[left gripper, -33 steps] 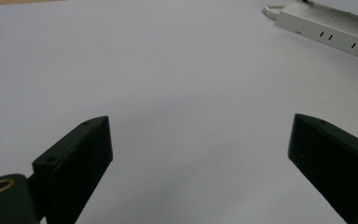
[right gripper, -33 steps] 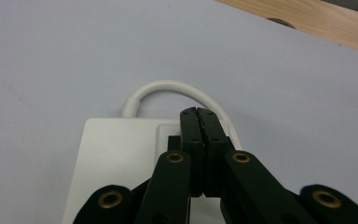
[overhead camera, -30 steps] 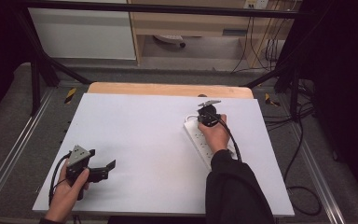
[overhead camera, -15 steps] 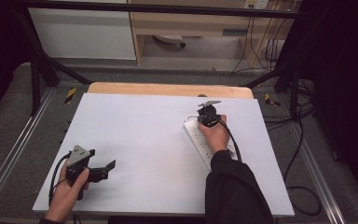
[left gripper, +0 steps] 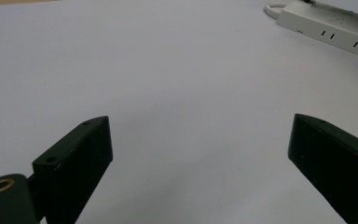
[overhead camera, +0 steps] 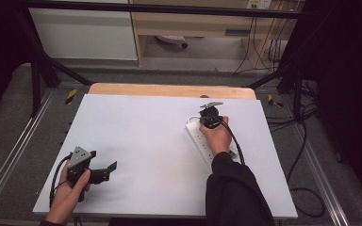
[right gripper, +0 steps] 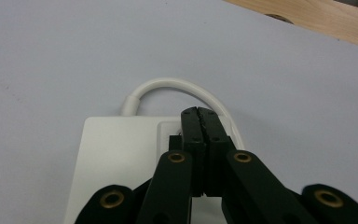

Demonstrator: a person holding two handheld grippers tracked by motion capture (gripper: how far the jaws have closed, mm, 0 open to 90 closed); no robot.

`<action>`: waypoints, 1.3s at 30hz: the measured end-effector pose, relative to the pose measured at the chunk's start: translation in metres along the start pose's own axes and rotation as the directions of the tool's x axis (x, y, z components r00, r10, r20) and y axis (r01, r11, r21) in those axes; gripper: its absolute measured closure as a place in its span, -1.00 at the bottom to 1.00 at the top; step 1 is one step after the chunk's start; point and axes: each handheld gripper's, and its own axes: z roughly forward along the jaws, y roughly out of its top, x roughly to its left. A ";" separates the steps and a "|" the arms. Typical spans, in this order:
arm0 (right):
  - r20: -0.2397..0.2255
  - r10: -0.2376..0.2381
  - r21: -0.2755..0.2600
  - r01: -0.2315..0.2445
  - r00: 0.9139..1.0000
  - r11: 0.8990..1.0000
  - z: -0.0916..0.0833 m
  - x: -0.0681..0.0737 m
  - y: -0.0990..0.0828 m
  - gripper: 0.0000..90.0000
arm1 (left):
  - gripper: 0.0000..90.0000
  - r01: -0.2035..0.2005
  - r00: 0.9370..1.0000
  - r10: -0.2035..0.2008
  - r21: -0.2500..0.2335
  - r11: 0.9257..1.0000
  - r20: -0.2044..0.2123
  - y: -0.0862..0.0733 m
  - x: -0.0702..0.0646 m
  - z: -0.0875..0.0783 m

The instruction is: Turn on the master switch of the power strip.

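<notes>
White sheet-covered desk (overhead camera: 160,141), pale wooden strip along its far edge; grey floor, black frame rails and cabinets beyond.

Item 1: right gripper (right gripper: 200,114), hand-held, black. Jaws pressed flat together with nothing between them; tips bear down on the cable end of item 3, apparently over its switch panel. Seen from above near the desk's far right corner (overhead camera: 210,118).

Item 2: left gripper (overhead camera: 104,170), hand-held, black, with grey three-cornered plate. Jaws spread wide and empty, low over bare sheet near the desk's near left corner, well apart from item 3.

Item 3: white plastic power strip (overhead camera: 202,141), long, flat on the desk toward the right edge; white cable (right gripper: 168,86) loops from its far end.

Progress: judged mid-press on the switch. Left to do: lifting off; whether the switch has toggled cannot be told.
</notes>
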 end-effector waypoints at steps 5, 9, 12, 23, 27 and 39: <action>0.016 -0.017 0.005 0.017 1.000 1.000 0.000 0.002 0.000 1.00 | -0.86 0.001 1.000 -0.001 0.000 1.000 -0.001 0.000 0.000 0.000; 0.013 -0.011 0.005 0.011 1.000 1.000 0.000 0.002 0.000 1.00 | -0.86 0.000 1.000 0.000 0.000 1.000 -0.002 0.000 0.000 0.000; 0.016 -0.012 0.004 0.012 1.000 1.000 0.000 0.003 0.000 1.00 | -0.86 0.000 1.000 0.000 0.000 1.000 -0.002 0.000 0.000 0.000; 0.012 -0.009 0.005 0.009 1.000 1.000 0.000 0.002 0.000 1.00 | -0.86 0.000 1.000 0.000 0.003 1.000 -0.003 0.000 0.000 0.000; 0.012 -0.009 0.004 0.009 1.000 1.000 0.000 0.002 0.000 1.00 | -0.86 0.001 1.000 -0.001 0.004 1.000 -0.002 0.000 0.000 0.000; 0.012 -0.005 0.003 0.005 1.000 1.000 0.000 0.002 0.000 1.00 | -0.86 -0.007 1.000 0.007 0.008 1.000 -0.005 0.000 0.000 0.001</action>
